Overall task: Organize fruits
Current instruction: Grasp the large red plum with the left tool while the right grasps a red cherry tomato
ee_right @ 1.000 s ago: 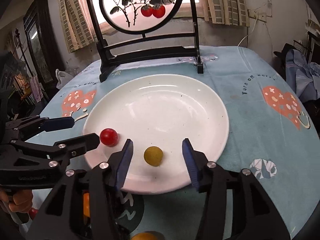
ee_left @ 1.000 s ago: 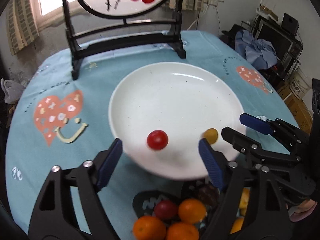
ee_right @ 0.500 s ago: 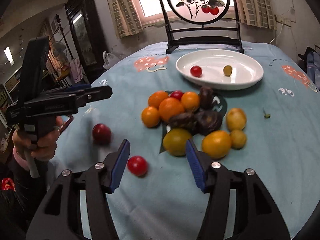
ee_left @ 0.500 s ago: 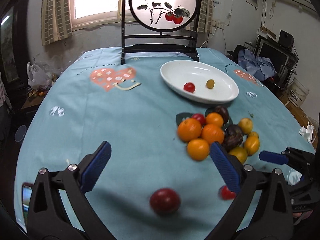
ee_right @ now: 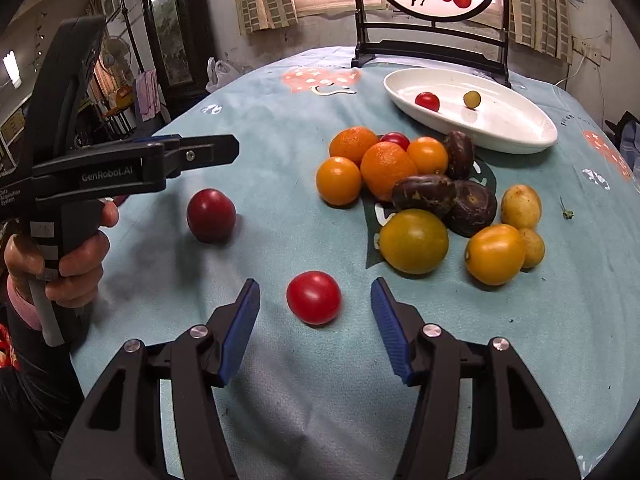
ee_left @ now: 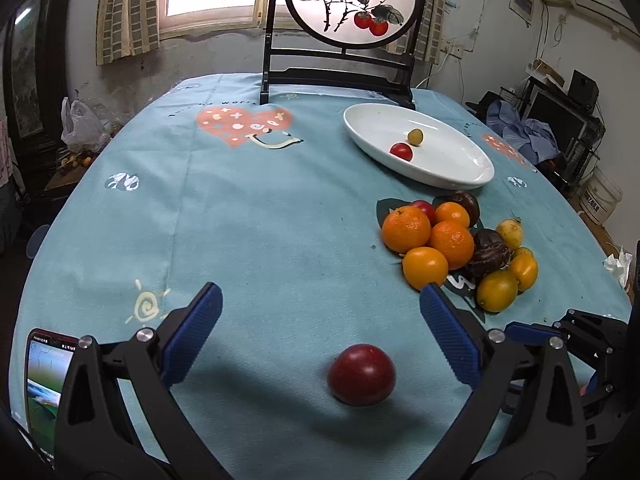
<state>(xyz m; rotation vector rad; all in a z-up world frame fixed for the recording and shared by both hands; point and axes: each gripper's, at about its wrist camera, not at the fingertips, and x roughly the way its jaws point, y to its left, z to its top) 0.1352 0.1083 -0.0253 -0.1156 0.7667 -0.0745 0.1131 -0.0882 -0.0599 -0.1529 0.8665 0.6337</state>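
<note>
My left gripper (ee_left: pixel 320 316) is open, its blue pads on either side of a dark red plum (ee_left: pixel 361 374) that lies on the cloth just behind the fingertips. My right gripper (ee_right: pixel 315 308) is open around a red tomato (ee_right: pixel 314 297) on the cloth. The plum also shows in the right wrist view (ee_right: pixel 211 215), below the left gripper's fingers (ee_right: pixel 208 148). A pile of oranges (ee_right: pixel 387 170), yellow fruits (ee_right: pixel 414 240) and dark fruits (ee_right: pixel 424 194) lies mid-table. The white plate (ee_right: pixel 512 128) holds a small red tomato (ee_right: pixel 427 101) and a small yellow fruit (ee_right: pixel 472 99).
A black-framed round painted screen (ee_left: pixel 352 0) stands at the table's far edge behind the plate. A phone (ee_left: pixel 46 384) lies at the near left edge of the teal tablecloth (ee_left: pixel 240 208). Cluttered furniture stands beyond the table on the right.
Both grippers have pulled back from the plate to the table's near side. The left has come down over the plum and the right over the red tomato. Both stay open.
</note>
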